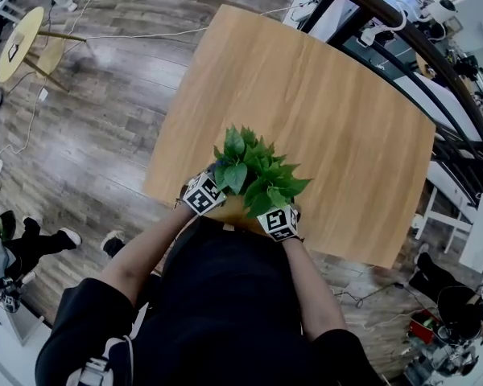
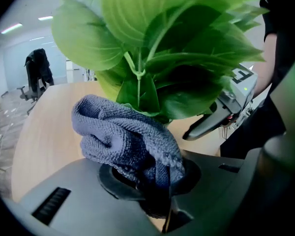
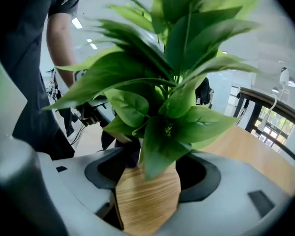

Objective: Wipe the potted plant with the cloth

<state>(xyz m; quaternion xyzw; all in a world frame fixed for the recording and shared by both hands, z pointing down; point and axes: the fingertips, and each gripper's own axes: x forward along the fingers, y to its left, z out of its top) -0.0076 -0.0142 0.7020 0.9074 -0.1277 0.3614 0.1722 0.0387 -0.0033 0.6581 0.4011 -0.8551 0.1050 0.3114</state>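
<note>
Holding the bunched blue-grey knitted cloth (image 2: 123, 141) pinched in the left gripper (image 1: 205, 191)'s closed jaws, stroke outward each leaf of the green potted plant (image 1: 253, 171) at the wooden table (image 1: 346, 135)'s near edge, bracing its wood-grain pot (image 3: 147, 198) between the right gripper (image 1: 278, 220)'s closed jaws.

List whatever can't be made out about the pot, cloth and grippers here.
- Base of the pot: in the right gripper view it is cut off by the body of the right gripper; in the head view it is covered by the leaves.
- The cloth: in the head view it is hidden beneath the leaves and the left gripper.
- Cloth-to-leaf contact: the left gripper view shows only overlap, so I cannot tell.
</note>
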